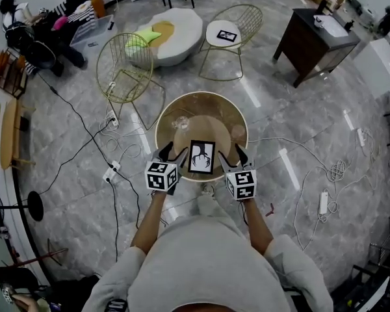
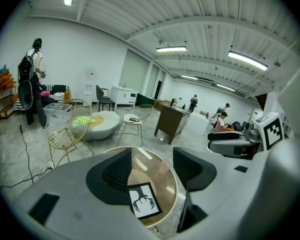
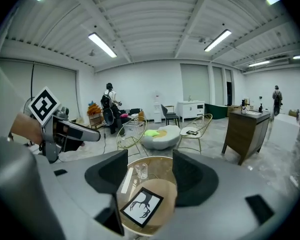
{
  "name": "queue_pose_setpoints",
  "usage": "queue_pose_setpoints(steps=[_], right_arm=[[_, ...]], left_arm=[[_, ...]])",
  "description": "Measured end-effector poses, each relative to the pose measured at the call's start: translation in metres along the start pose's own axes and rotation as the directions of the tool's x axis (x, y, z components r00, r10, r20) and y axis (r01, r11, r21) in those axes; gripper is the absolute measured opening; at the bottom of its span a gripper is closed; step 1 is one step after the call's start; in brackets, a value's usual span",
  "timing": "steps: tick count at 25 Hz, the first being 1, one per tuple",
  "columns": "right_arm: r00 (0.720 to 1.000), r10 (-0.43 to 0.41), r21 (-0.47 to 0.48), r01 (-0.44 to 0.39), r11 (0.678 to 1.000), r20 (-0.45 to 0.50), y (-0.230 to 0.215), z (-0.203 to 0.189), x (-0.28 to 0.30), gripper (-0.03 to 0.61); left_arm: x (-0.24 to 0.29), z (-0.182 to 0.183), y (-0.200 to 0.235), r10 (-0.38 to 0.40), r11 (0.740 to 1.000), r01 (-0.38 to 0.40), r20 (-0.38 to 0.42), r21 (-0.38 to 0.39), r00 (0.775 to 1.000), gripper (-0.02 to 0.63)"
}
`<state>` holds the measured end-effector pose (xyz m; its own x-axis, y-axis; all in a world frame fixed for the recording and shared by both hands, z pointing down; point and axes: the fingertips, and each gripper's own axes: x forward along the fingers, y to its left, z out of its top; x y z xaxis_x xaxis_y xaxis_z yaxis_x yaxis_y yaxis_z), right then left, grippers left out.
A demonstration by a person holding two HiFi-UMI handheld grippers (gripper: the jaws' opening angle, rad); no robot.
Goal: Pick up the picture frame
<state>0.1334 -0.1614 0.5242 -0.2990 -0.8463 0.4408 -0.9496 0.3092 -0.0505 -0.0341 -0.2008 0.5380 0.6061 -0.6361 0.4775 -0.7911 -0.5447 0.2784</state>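
Note:
A black-framed picture frame [image 1: 202, 156] with a dark antler print lies flat near the front edge of a round glass-topped table [image 1: 201, 103]. My left gripper [image 1: 172, 155] hovers open just left of the frame, and my right gripper [image 1: 231, 156] hovers open just right of it. Neither touches it. Through the open jaws in the left gripper view the frame [image 2: 143, 200] lies below on the table [image 2: 167, 181]. It shows the same way, as the frame [image 3: 142, 206], in the right gripper view.
A clear drinking glass [image 3: 142, 170] stands on the table behind the frame, also seen as the glass [image 1: 181, 123]. Two gold wire chairs [image 1: 125, 73] and a white pouffe [image 1: 172, 34] stand beyond. A dark wooden cabinet [image 1: 315, 34] is at far right. Cables [image 1: 84, 135] cross the floor.

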Motion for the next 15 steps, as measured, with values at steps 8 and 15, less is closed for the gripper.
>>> queue_pose_setpoints(steps=[8, 15], right_arm=[[0.997, 0.057, 0.008, -0.057, 0.998, -0.042, -0.014, -0.006, 0.028, 0.267], [0.991, 0.098, 0.026, -0.096, 0.995, -0.096, -0.008, -0.031, 0.039, 0.267]], left_arm=[[0.022, -0.001, 0.008, 0.039, 0.999, -0.039, -0.027, -0.024, 0.999, 0.253], [0.031, -0.018, 0.012, 0.048, 0.998, -0.050, -0.069, -0.026, 0.996, 0.253]])
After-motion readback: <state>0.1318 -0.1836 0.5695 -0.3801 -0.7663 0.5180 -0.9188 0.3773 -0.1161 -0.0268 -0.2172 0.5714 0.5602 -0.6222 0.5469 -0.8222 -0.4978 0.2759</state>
